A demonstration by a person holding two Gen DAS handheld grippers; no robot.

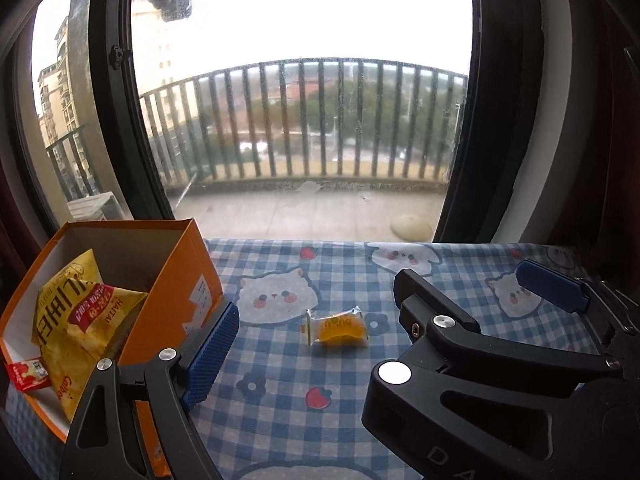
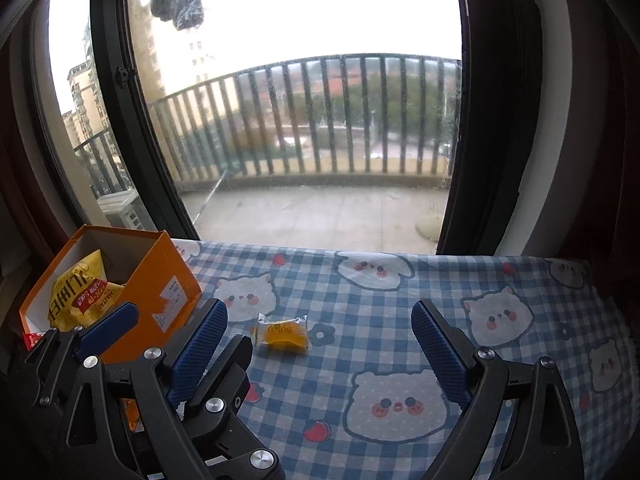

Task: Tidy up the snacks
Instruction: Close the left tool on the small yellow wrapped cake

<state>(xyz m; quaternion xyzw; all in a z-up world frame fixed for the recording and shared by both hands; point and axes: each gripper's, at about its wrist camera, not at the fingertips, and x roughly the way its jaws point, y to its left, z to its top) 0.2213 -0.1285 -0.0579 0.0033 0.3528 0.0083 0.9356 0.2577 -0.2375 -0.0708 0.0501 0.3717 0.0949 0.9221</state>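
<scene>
Plainly, two tongs stand wide apart-jawed and empty: the left gripper [image 1: 380,292] and the right gripper [image 2: 320,308], their inner fingers crossed past each other. One small orange-yellow wrapped snack [image 1: 338,330] lies at 12 o'clock on the blue-and-white checked cloth with cat faces [image 1: 280,376]. At 10 o'clock stands one open orange cardboard box [image 1: 172,280] holding yellow crisp bags [image 1: 76,320] and one small red packet [image 1: 26,374]. A balcony window [image 1: 304,120] is beyond.

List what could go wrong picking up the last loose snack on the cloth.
1. The small yellow wrapped snack lies flat on the blue checked cloth; pads may pinch the cloth too.
2. The two open hand-held grippers, left and right, sit close and could collide.
3. The orange cardboard box stands near and could be knocked.
</scene>
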